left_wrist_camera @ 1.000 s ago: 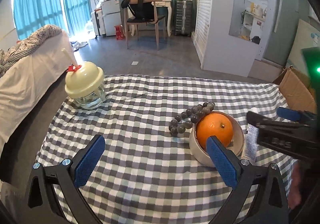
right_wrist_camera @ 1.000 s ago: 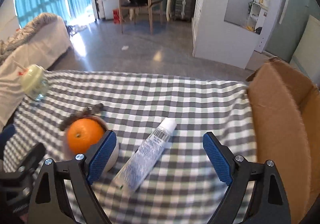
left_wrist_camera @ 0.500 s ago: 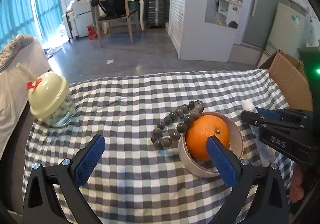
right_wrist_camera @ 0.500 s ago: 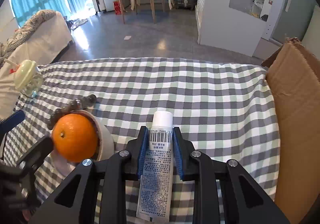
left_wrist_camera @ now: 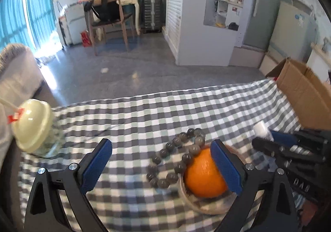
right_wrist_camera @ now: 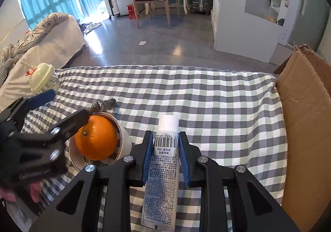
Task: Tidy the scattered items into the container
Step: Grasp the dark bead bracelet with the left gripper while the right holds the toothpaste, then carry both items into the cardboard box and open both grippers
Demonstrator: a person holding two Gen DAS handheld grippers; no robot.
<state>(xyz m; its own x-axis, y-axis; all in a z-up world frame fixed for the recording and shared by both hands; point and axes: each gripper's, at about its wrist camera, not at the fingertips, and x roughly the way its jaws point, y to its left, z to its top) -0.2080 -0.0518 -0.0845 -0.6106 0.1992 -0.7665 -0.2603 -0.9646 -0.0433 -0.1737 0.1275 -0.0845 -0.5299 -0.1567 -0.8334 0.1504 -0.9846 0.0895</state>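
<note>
Tube gripped along its length, box off to the right

The right gripper [right_wrist_camera: 165,157] has its jaws clenched on the white tube [right_wrist_camera: 163,168], which lies on the checked surface [right_wrist_camera: 206,108] with its long axis running straight away between the jaws, cap at the far end. The cardboard box [right_wrist_camera: 306,120] stands to the right of it at the surface's edge, nearer this hand than the other. The left gripper [left_wrist_camera: 161,168], jaws released though they have just been narrowing, frames the bead string [left_wrist_camera: 175,155] beside the orange [left_wrist_camera: 203,174] in its bowl [left_wrist_camera: 206,205].
</note>
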